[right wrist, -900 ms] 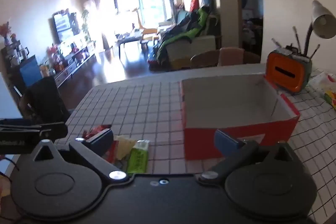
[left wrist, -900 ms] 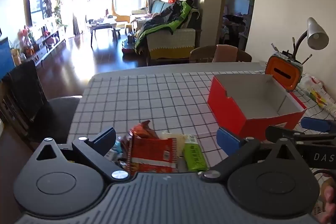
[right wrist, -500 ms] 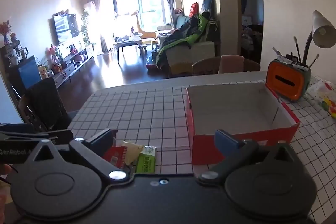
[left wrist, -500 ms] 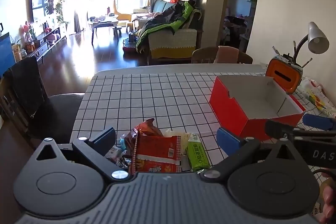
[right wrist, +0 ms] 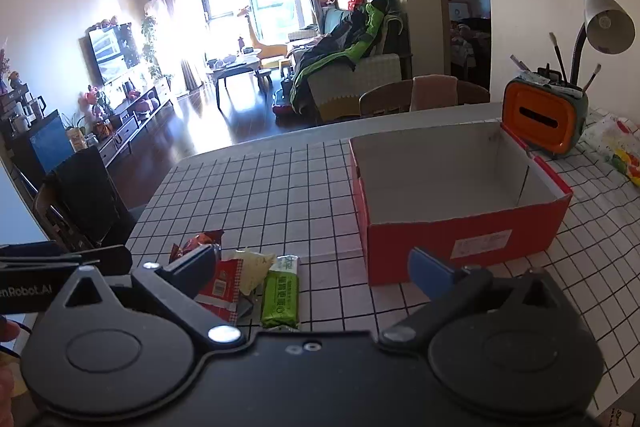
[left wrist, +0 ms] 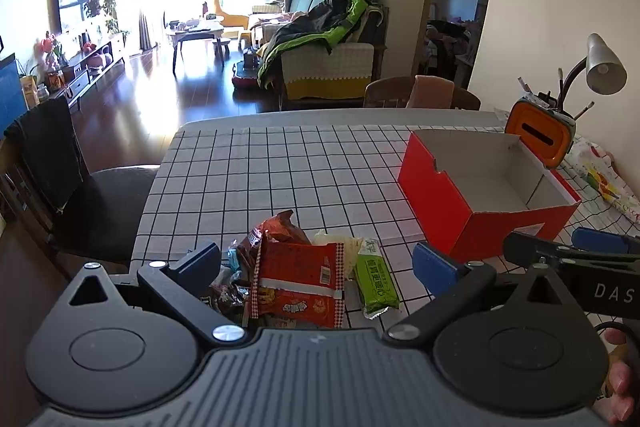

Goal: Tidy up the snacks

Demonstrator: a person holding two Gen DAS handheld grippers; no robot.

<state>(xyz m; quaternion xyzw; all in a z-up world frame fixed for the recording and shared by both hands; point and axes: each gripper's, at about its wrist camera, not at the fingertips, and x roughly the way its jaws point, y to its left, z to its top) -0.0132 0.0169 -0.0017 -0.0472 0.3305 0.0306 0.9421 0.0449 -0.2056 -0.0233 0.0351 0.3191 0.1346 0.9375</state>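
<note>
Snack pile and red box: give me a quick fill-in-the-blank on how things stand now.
1. The red box holds ____ snacks so far.
2. The green bar lies on the side of the pile nearest the ____.
3. Both the left tongs and right tongs stand ____.
4. The snacks rest on a ____-patterned tablecloth.

Missing words: no; box; open; grid

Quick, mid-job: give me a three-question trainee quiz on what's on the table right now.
1. True or false: the red box already holds snacks.
2. Which snack lies nearest the box? A) green packet B) red packet C) dark wrapper
3. Fill in: the jaws of the left gripper and the right gripper stand ____.

Key: 1 false, its inside shows bare; 2 A; 3 open, gripping nothing.
</note>
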